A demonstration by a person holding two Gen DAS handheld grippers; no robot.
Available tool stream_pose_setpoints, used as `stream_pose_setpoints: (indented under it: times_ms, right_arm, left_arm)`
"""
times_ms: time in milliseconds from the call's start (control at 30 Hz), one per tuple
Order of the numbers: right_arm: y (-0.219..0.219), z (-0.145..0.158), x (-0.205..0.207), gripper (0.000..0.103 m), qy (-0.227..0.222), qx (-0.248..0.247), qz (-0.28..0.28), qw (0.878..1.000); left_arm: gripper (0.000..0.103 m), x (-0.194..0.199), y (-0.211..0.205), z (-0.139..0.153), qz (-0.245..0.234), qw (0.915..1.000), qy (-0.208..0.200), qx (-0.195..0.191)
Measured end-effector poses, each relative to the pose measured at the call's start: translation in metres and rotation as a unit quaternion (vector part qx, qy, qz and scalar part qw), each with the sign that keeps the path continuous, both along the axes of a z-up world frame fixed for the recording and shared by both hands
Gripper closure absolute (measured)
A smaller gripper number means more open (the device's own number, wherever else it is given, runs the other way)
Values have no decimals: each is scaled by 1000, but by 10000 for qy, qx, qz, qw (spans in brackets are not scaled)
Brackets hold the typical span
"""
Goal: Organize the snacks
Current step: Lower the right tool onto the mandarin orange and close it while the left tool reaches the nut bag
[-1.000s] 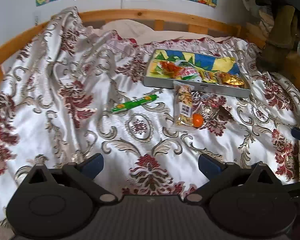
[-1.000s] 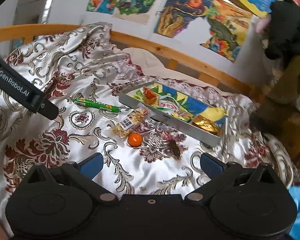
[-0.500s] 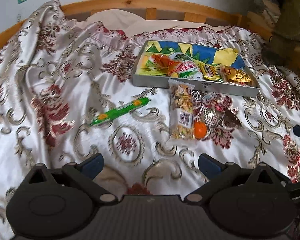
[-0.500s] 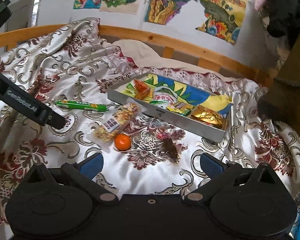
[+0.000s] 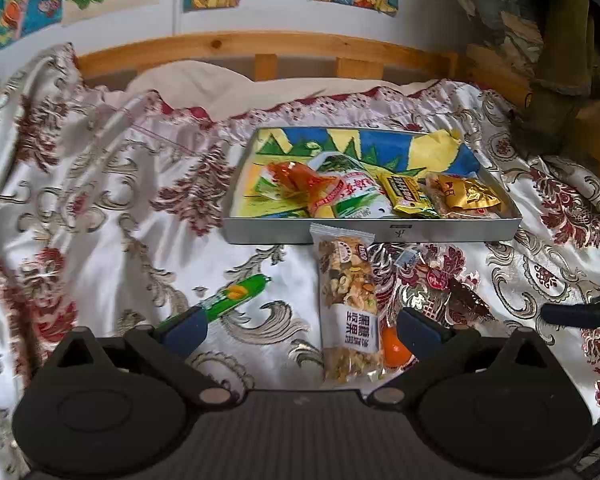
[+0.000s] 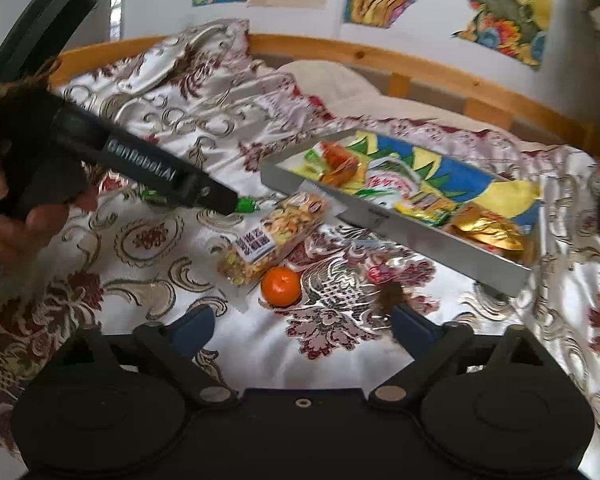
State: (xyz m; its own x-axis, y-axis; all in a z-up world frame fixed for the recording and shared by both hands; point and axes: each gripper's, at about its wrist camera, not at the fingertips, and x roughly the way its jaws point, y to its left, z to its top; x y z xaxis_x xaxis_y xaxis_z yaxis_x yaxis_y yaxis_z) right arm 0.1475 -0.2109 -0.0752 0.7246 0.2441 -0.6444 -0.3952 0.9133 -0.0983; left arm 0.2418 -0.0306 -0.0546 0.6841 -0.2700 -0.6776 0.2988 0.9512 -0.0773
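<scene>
A grey tray (image 5: pixel 452 233) (image 6: pixel 428 240) lined with coloured paper holds several snack packets. On the patterned bedspread in front of it lie a nut bar packet (image 5: pixel 348 300) (image 6: pixel 276 232), a small orange (image 5: pixel 394 350) (image 6: pixel 281 286), a green stick snack (image 5: pixel 236 294) (image 6: pixel 246 205), and a clear-wrapped dark snack (image 5: pixel 456 296) (image 6: pixel 388 296). My left gripper (image 5: pixel 300 330) is open and empty, low over the bedspread, with the nut bar between its fingers. My right gripper (image 6: pixel 300 324) is open and empty, just short of the orange.
A wooden bed rail (image 5: pixel 260 46) (image 6: pixel 420 68) runs behind the bedspread, with drawings on the wall above. The left gripper's body (image 6: pixel 112 160) crosses the right wrist view at left. Dark clutter (image 5: pixel 560 40) stands at the far right.
Both grippers have moved forward and lower toward the snacks in front of the tray. The left gripper now straddles the nut bar; the right is close to the orange. Both stay open.
</scene>
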Motion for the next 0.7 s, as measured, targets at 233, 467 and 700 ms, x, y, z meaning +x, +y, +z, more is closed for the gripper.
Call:
stream_pose_setpoints:
  times_ms: [233, 467, 700]
  right_arm:
    - [11, -21, 18, 27, 100, -82, 247, 9996]
    - [23, -39, 39, 35, 125, -261, 332, 9990]
    - [36, -51, 57, 38, 92, -327, 327, 9989]
  left_arm:
    - [0, 30, -3, -14, -266, 9985, 289, -392]
    - [2, 48, -12, -27, -481, 9969, 423, -453]
    - [26, 64, -17, -40, -608, 9922, 857, -674]
